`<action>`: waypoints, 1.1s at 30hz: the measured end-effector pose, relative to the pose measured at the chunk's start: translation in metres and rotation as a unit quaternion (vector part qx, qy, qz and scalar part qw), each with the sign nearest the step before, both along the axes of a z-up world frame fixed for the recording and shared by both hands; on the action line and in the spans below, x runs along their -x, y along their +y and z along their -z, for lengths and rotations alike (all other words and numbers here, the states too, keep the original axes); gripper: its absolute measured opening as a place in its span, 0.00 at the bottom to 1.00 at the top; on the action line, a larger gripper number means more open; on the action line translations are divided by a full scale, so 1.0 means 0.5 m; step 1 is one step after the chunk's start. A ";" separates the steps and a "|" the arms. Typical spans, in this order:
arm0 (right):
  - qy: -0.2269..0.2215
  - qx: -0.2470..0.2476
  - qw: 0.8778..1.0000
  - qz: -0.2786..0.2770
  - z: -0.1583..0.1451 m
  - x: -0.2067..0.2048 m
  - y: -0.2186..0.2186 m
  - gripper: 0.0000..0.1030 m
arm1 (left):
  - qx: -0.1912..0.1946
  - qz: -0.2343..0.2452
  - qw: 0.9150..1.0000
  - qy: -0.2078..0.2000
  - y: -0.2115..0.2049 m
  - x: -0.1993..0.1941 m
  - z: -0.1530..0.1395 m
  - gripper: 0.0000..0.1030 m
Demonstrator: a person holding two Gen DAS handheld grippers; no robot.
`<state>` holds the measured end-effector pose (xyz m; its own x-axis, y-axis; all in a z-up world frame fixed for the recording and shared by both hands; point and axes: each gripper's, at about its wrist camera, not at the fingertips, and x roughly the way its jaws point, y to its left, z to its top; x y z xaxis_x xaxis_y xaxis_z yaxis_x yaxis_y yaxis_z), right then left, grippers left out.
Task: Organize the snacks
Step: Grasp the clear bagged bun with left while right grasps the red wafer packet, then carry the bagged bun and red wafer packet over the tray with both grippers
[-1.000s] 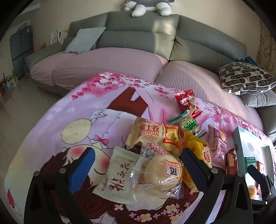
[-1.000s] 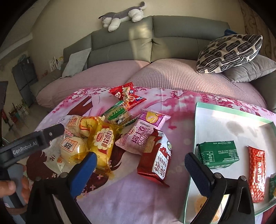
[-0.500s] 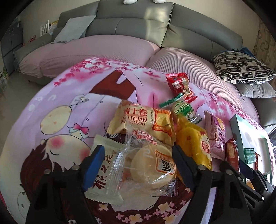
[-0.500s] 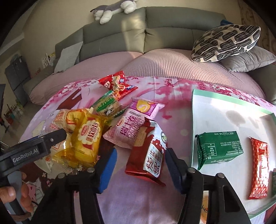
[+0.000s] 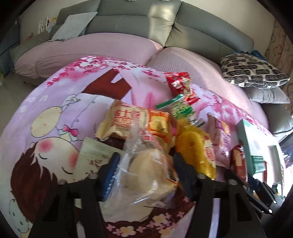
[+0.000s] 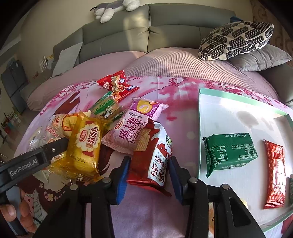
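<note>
A pile of snack packets lies on a pink cartoon cloth (image 5: 55, 113). My left gripper (image 5: 146, 170) is shut on a clear-wrapped pale bun (image 5: 148, 172), its fingers pressing the wrapper on both sides. My right gripper (image 6: 149, 175) is shut on a dark red and white cracker packet (image 6: 152, 155) near the tray's left edge. A yellow soft-bread packet (image 6: 86, 146), a pink Swiss-roll packet (image 6: 135, 124), a green biscuit packet (image 6: 106, 108) and a red candy packet (image 6: 115, 84) lie behind. The left gripper also shows in the right wrist view (image 6: 36, 157).
A white tray with a green rim (image 6: 227, 95) on the right holds a green packet (image 6: 230, 150) and a red packet (image 6: 274, 172). A grey sofa with pink covers (image 6: 164, 60), patterned pillows (image 6: 236, 38) and a plush toy (image 6: 117, 7) stands behind.
Both grippers moved forward and closed: the left jaws onto the clear-wrapped bun, the right jaws onto the dark red cracker packet.
</note>
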<state>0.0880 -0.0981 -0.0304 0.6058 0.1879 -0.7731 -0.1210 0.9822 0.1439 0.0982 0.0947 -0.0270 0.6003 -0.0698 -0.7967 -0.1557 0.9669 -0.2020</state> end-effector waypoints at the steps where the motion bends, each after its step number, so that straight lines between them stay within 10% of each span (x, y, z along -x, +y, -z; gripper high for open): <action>1: 0.001 -0.001 1.000 0.000 -0.001 0.000 -0.002 0.41 | -0.005 0.001 1.000 -0.001 -0.004 0.001 -0.001 0.57; 6: 0.005 0.000 1.000 0.013 -0.001 0.001 -0.013 0.27 | -0.007 0.001 1.000 -0.003 -0.008 0.003 -0.005 0.55; 33: -0.006 -0.041 0.999 0.009 -0.030 0.014 -0.033 0.26 | -0.014 0.012 0.999 -0.034 -0.014 0.025 -0.052 0.36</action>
<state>0.0811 -0.1148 -0.0152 0.6189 0.2388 -0.7483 -0.1053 0.9693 0.2223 0.0859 0.0877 -0.0008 0.6517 -0.0635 -0.7558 -0.1190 0.9756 -0.1845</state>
